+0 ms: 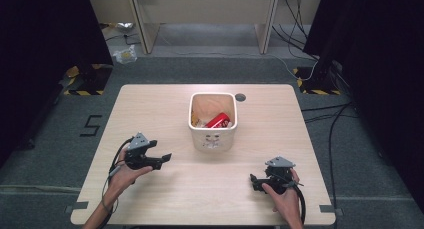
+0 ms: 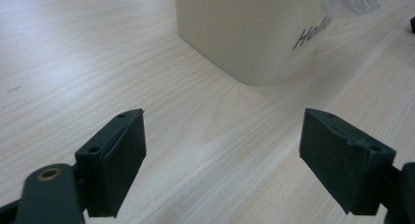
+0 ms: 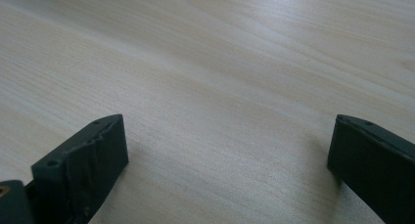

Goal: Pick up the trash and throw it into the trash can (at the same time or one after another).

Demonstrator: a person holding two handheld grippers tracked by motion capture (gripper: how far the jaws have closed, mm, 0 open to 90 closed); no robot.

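Note:
A cream square bin stands at the middle of the wooden table, with a red can and crumpled wrappers inside. My left gripper rests on the table to the bin's left, open, nothing between its jaws. In the left gripper view the gripper faces the bin's wall, which bears dark lettering. My right gripper lies near the front right of the table, pointing left, open and empty. The right gripper view has that gripper over bare wood.
A small round dark hole sits in the tabletop behind the bin. Black curtains hang at both sides. Cables run over the grey floor at the right. Desk legs and a crumpled bag stand beyond the table.

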